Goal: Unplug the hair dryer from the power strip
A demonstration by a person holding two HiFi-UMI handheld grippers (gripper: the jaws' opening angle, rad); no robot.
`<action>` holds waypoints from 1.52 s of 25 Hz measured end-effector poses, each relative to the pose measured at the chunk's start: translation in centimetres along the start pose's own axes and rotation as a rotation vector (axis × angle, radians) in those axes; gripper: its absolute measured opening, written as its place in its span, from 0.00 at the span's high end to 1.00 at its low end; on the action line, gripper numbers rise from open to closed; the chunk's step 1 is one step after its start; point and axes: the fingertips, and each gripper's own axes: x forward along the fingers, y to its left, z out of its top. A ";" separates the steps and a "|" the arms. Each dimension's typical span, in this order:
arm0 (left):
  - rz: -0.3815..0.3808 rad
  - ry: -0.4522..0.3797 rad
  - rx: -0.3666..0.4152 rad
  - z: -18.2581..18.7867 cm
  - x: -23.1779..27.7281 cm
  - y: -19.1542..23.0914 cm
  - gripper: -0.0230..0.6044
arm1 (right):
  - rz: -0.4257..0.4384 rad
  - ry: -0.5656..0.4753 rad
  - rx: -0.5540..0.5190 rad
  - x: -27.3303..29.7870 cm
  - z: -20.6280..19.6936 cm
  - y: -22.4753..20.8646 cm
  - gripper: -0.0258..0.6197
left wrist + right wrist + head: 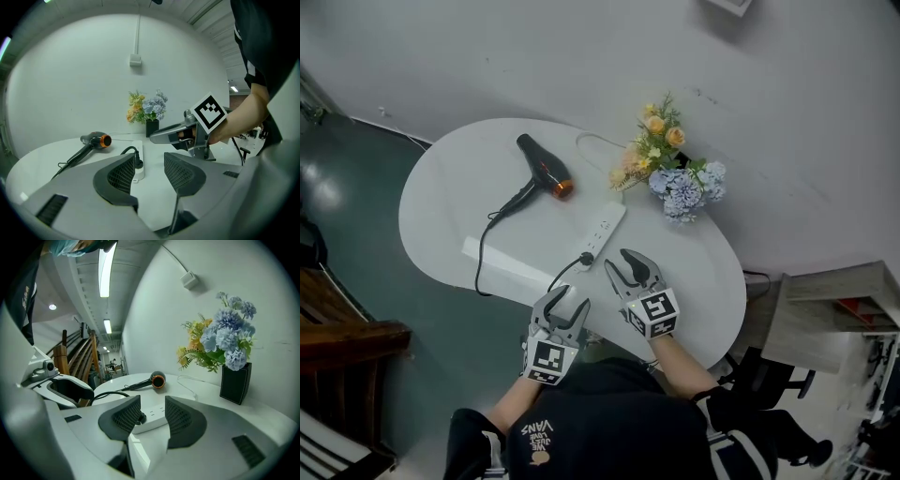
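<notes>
Plug (586, 258) sits in the near end of the white power strip (607, 228), mid desk (703, 281). Strip's long side runs near-left to far-right. Black cord (478, 262) loops off to the left & goes up to the hair dryer (542, 174), which lies far left. Right hand-held gripper (619, 262) is the closer one: plug is just beside it, a bit left, not touching. Its jaws are apart w/ nothing between them. Left hand-held gripper (571, 298) hangs nearer to the person; plug lies a bit farther & right of it. Jaws apart too, nothing held. I think the right one has the shorter reach. Flowers (670, 169) stand far right, well apart.
</notes>
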 end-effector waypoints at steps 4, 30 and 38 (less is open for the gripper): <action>0.010 0.014 -0.008 -0.2 1.1 0.1 0.66 | 0.021 0.017 -0.040 2.0 -0.9 -0.7 0.72; 0.149 0.094 -0.126 -3.4 7.1 1.7 0.66 | 0.166 0.116 -0.186 7.8 -4.6 -1.5 0.81; 0.209 0.080 -0.120 -3.3 9.3 3.0 0.66 | 0.170 0.141 -0.168 7.9 -4.7 -1.7 0.81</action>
